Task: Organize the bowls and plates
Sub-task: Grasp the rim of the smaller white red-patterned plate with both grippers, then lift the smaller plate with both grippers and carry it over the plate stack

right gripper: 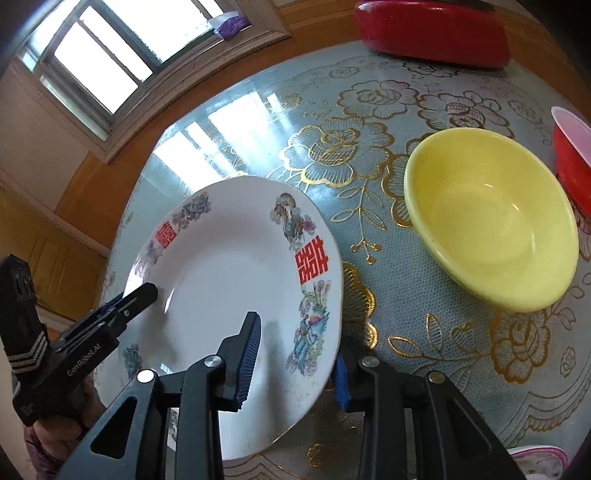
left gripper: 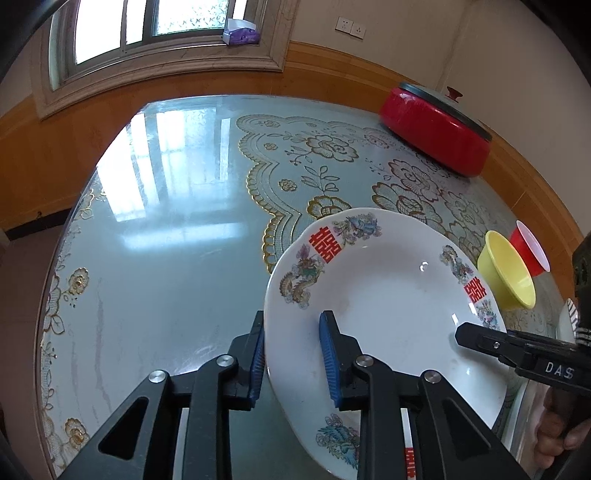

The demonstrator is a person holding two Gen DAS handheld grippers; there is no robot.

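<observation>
Left gripper [left gripper: 293, 354]: I read its two blue-padded fingers as straddling the rim of the white plate [left gripper: 388, 306], one pad under the outer edge, one on the inner face. A gap shows between pads and rim, so I cannot tell from this view whether they pinch it or only bracket it.

Right gripper [right gripper: 295, 362]: same arrangement on the opposite rim of the plate [right gripper: 229, 280]; left pad on the plate's upper face, right pad below the edge. Whether it is clamped, I cannot tell either.

Plate sits tilted, with both tongs at its rim, over the near part of the table [left gripper: 177, 258]. Decoration: red double-happiness characters, dragon and phoenix motifs.

Yellow bowl [right gripper: 491, 218] stands upright on the table just beyond the plate toward the right edge. Red cup with white interior [right gripper: 574, 162] is just beside it, further right; contact between them not resolvable.

Red lidded pot [left gripper: 436, 129] at the far right edge of the table, well apart from the plate.

Table cover: pale blue with gold floral pattern, glossy. Window [left gripper: 155, 22] on the wall beyond the far edge.
</observation>
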